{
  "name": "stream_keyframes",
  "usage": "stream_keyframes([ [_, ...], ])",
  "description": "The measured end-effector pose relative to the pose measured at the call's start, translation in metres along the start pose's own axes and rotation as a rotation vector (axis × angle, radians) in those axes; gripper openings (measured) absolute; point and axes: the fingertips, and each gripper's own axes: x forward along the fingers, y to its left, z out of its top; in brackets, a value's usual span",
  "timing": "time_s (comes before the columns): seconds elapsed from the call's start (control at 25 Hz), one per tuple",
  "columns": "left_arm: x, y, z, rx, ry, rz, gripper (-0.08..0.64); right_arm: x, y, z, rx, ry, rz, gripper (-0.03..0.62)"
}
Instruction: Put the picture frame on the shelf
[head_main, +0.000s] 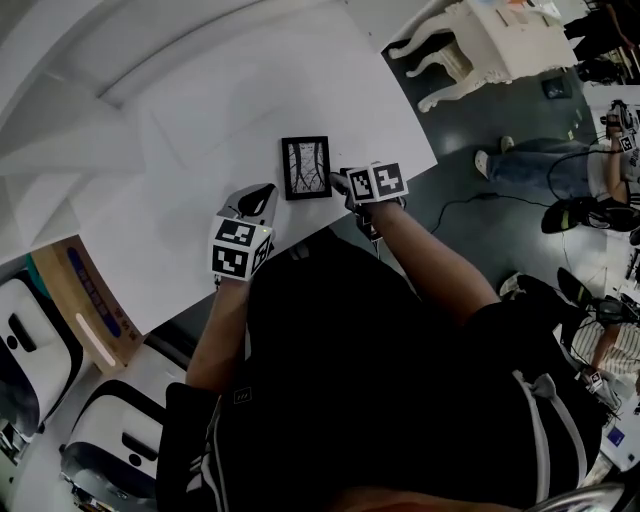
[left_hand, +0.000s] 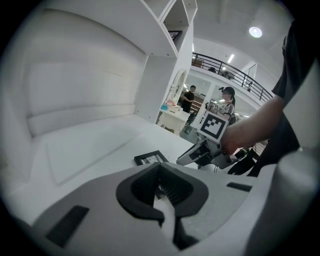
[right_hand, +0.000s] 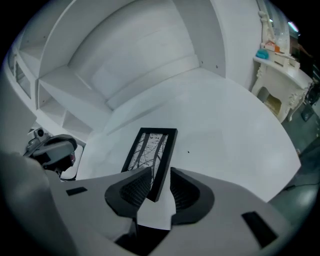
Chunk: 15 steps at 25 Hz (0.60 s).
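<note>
The black picture frame (head_main: 306, 168) with a branch drawing lies flat on the white table (head_main: 190, 190), a little back from its front edge. My right gripper (head_main: 338, 182) reaches down at the frame's near right corner. In the right gripper view the frame (right_hand: 152, 152) runs back from between the jaws of the right gripper (right_hand: 161, 177), which stand apart with a gap beside the frame's edge. My left gripper (head_main: 262, 192) hovers shut and empty just left of the frame. The left gripper view shows that gripper (left_hand: 160, 170), the frame (left_hand: 150, 158) and the right gripper (left_hand: 200, 152) beyond it.
White shelf compartments (right_hand: 55, 85) rise behind and beside the table, with an upper cubby (left_hand: 172, 25). A white ornate side table (head_main: 490, 40) and people (head_main: 560, 170) are on the dark floor at right. A cardboard box (head_main: 85, 300) stands at lower left.
</note>
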Motion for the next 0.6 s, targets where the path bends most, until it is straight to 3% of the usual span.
stream_keyframes([
  [0.16,0.002,-0.007,-0.004,-0.009,-0.013,-0.022,0.007,0.013,-0.006,0.0,0.059,0.039,-0.003,0.12],
  [0.6,-0.011,-0.005,-0.014,-0.101,-0.055,-0.019,0.007,0.038,-0.013,0.01,0.01,0.155,-0.108,0.138],
])
